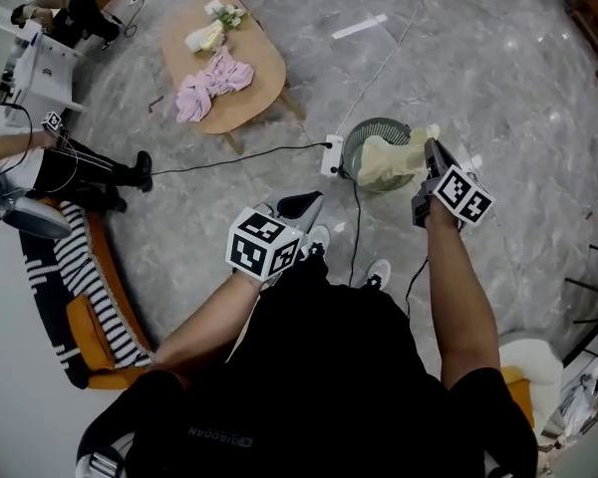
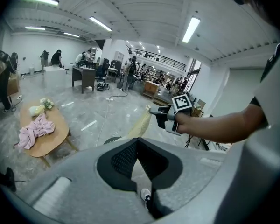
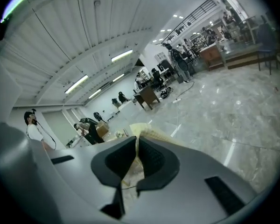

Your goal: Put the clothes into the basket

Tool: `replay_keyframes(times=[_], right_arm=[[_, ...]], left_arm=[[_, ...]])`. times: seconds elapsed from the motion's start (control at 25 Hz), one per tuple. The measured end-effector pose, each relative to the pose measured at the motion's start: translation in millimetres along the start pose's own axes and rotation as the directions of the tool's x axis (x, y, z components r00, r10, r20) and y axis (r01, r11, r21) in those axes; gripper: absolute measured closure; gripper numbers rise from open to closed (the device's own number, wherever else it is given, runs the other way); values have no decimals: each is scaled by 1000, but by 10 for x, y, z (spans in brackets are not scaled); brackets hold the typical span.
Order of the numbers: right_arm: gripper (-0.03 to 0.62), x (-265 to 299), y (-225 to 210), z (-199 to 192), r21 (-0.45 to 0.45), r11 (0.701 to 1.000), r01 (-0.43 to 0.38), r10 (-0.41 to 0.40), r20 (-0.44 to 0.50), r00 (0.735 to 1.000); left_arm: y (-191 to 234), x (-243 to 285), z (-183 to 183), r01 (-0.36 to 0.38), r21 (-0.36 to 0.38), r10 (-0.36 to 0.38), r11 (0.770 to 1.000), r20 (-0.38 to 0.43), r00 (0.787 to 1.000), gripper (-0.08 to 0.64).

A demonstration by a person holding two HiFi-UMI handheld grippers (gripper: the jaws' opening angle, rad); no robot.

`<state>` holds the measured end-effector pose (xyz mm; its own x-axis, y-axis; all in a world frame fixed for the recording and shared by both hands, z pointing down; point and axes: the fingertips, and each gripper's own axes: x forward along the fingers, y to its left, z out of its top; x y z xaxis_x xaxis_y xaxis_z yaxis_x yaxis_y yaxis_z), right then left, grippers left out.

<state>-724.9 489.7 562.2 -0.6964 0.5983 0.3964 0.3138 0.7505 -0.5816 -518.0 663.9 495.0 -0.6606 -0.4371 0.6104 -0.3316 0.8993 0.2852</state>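
A pale yellow garment point(image 1: 391, 159) hangs over the round green wire basket point(image 1: 353, 139) on the floor, partly inside it. My right gripper point(image 1: 430, 150) is shut on the garment's upper edge, and in the right gripper view the cloth point(image 3: 151, 133) is pinched between the jaws. My left gripper point(image 1: 311, 201) hovers to the left of the basket, shut with nothing in it. In the left gripper view I see the right gripper point(image 2: 154, 112) holding the yellow garment point(image 2: 139, 124) above the basket point(image 2: 113, 139). A pink garment point(image 1: 214, 83) lies on the oval wooden table point(image 1: 264, 63).
A small pale bundle and flowers point(image 1: 207, 36) sit at the table's far end. A white power strip point(image 1: 331, 155) with cables lies beside the basket. At the left are a seated person's legs point(image 1: 80, 167) and an orange sofa with a striped blanket point(image 1: 85, 297).
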Motion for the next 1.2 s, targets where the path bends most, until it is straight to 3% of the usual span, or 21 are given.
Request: replay_keyframes(times=[0.2, 0.44, 0.64, 0.76, 0.84, 0.92, 0.96, 1.0, 1.04, 1.2], right_arm=[[561, 335, -560, -783, 2, 993, 117, -115, -186, 976], [561, 245, -1321, -1863, 38, 965, 260, -219, -431, 875], [561, -88, -1643, -2338, 57, 945, 322, -254, -496, 830], [561, -286, -1771, -2516, -5, 939, 343, -293, -531, 795], [561, -419, -1859, -2640, -76, 937, 341, -322, -567, 758], [560, -523, -1887, -2785, -160, 943, 291, -326, -611, 721], [518, -563, -1879, -2853, -204, 946, 251, -323, -634, 702], [422, -602, -1869, -2903, -240, 946, 217, -323, -652, 686], [413, -642, -1866, -2927, -263, 945, 197, -325, -661, 676], [413, -754, -1857, -2852, -285, 943, 171, -321, -650, 688]], left_arm=[[187, -102, -65, -34, -17, 34, 999, -18, 999, 558], [246, -82, -208, -55, -26, 54, 998, -64, 997, 558], [194, -13, -248, -44, -26, 42, 999, -79, 996, 558], [145, 57, -261, -35, -22, 33, 999, -89, 996, 558], [87, 118, -250, -25, -16, 24, 1000, -93, 995, 560], [19, 171, -240, -14, -5, 13, 1000, -96, 995, 560], [-8, 193, -236, -9, -1, 9, 1000, -97, 995, 560], [-30, 211, -233, -5, 2, 6, 1000, -97, 995, 560], [-49, 225, -230, -4, 4, 5, 1000, -97, 995, 558], [-139, 259, -209, -1, 10, 2, 1000, -90, 996, 560]])
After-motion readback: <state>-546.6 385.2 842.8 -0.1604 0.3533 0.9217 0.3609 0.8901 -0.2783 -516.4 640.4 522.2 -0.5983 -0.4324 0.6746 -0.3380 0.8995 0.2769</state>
